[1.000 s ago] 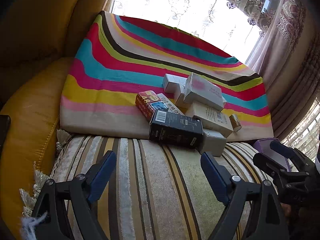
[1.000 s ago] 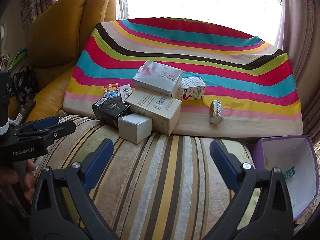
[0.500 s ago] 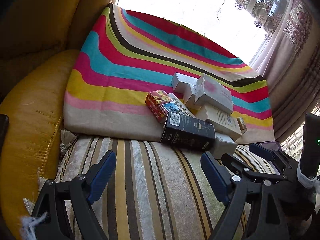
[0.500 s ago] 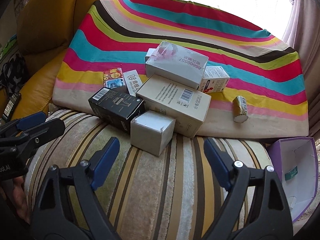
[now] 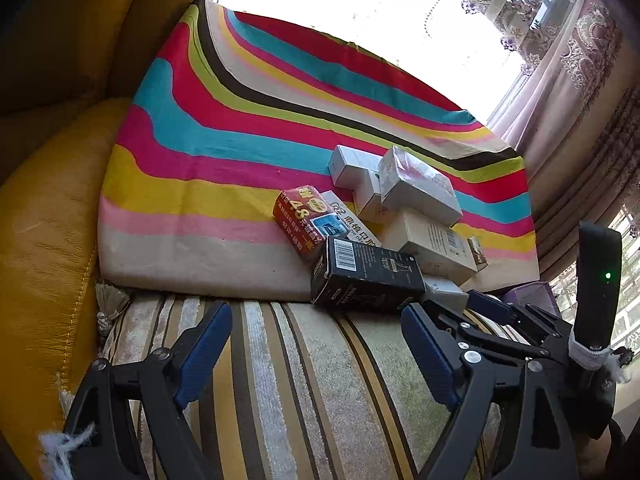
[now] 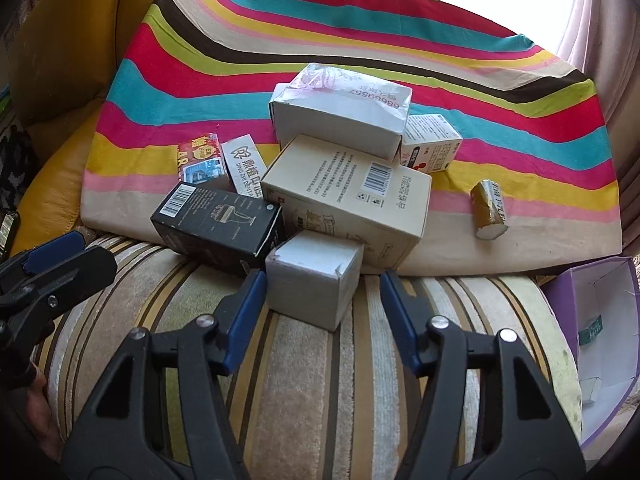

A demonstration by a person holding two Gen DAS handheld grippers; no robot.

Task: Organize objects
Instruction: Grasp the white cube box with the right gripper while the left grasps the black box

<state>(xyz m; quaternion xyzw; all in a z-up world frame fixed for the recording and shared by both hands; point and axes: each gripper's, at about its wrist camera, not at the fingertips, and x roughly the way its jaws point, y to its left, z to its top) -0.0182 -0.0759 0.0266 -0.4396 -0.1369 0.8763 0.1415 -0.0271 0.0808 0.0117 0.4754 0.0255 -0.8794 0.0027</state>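
Note:
A heap of boxes lies where a striped cloth (image 6: 168, 92) meets a striped cushion (image 6: 312, 380). Nearest me is a small grey-white box (image 6: 314, 276) (image 5: 448, 294); my right gripper (image 6: 320, 300) stands open with its blue fingers on either side of it, the left finger close to the box's side. A black box (image 6: 218, 224) (image 5: 366, 276) lies to its left and a large beige box (image 6: 348, 196) behind it. On top sits a white box (image 6: 340, 108). My left gripper (image 5: 316, 344) hangs open over the cushion, short of the black box.
A purple open box (image 6: 600, 320) stands at the cushion's right end. A gold-wrapped roll (image 6: 490, 214) lies alone on the cloth. Also there: a red packet (image 5: 306, 220), a small red-and-white carton (image 6: 432, 146). Yellow leather sofa (image 5: 44, 220) lies left; curtains (image 5: 580, 92) hang right.
My right gripper has moved forward and down to straddle the small grey-white box, and its fingers have narrowed somewhat. The left gripper has shifted slightly forward and to the left.

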